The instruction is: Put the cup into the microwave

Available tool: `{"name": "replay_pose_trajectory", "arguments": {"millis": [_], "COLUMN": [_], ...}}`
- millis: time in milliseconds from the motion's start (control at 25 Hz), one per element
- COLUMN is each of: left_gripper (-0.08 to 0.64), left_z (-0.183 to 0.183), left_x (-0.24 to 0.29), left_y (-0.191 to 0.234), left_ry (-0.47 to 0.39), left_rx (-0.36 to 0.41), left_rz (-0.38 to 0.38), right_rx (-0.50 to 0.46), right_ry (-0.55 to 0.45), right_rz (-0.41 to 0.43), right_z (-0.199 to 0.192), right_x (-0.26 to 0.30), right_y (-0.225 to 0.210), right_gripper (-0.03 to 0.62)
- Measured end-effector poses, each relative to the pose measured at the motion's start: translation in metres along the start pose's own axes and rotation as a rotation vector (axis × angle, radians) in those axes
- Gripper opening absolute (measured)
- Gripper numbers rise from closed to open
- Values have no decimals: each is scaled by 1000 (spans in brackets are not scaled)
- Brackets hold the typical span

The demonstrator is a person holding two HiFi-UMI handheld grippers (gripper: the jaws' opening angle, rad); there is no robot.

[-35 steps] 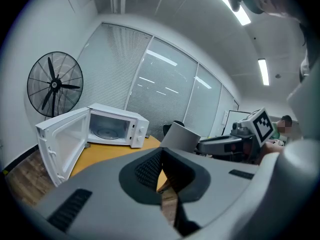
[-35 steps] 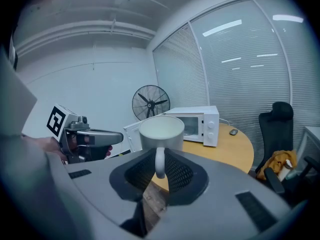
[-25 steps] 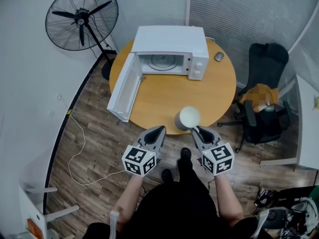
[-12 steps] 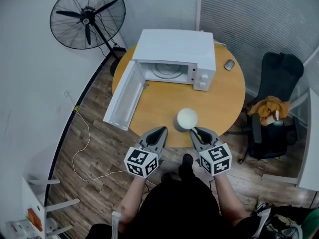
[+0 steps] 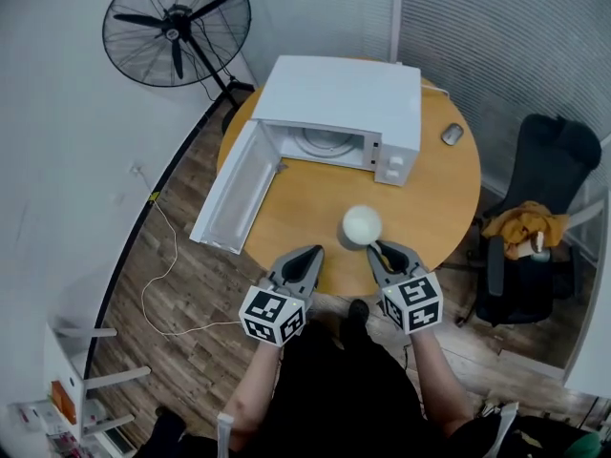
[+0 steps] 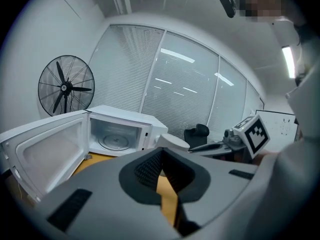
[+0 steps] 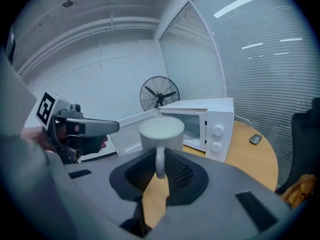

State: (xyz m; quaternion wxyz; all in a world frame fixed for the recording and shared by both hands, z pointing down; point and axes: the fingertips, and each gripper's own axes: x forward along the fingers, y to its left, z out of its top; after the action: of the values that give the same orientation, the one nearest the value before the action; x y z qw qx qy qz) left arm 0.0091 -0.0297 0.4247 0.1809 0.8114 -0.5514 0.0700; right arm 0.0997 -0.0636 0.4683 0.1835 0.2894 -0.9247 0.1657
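A white cup [image 5: 362, 225] hangs over the near part of the round wooden table [image 5: 449, 184], held by its handle in my right gripper [image 5: 379, 249], which is shut on it. In the right gripper view the cup [image 7: 161, 131] stands upright between the pads, handle toward me. The white microwave [image 5: 334, 113] stands at the table's far side with its door [image 5: 234, 187] swung wide open to the left and its glass turntable [image 6: 114, 141] bare. My left gripper [image 5: 313, 252] is beside the cup on the left, shut and holding nothing.
A small grey mouse [image 5: 452, 134] lies on the table right of the microwave. A black standing fan [image 5: 177, 27] is at the back left. A black chair [image 5: 535, 218] with orange cloth stands to the right. A white cable [image 5: 158, 284] trails over the wooden floor.
Both grippers have moved forward together toward the microwave, the right one carrying the cup from the table's near edge further over the tabletop.
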Motion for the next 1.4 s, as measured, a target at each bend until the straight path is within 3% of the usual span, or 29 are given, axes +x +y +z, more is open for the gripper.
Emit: {"name": "replay_pose_trajectory", "arguments": {"millis": [480,1160,1400], "left_gripper": [-5,-5,-5], "left_z": [-3,7,-1], "left_x": [21,75,93], "left_y": [32,117,138], "left_ry": [24,50,65], "left_rx": [8,-32,-25], "left_rz": [8,-68,-168], "right_rx": [-29,-24,-16], "right_ry": [45,71,77], "right_rz": [-14,-125,-181], "right_z": [3,22,21], "right_x": [40,153,190], "right_y": [-22,-41,-49], "right_gripper": [58,58,59]}}
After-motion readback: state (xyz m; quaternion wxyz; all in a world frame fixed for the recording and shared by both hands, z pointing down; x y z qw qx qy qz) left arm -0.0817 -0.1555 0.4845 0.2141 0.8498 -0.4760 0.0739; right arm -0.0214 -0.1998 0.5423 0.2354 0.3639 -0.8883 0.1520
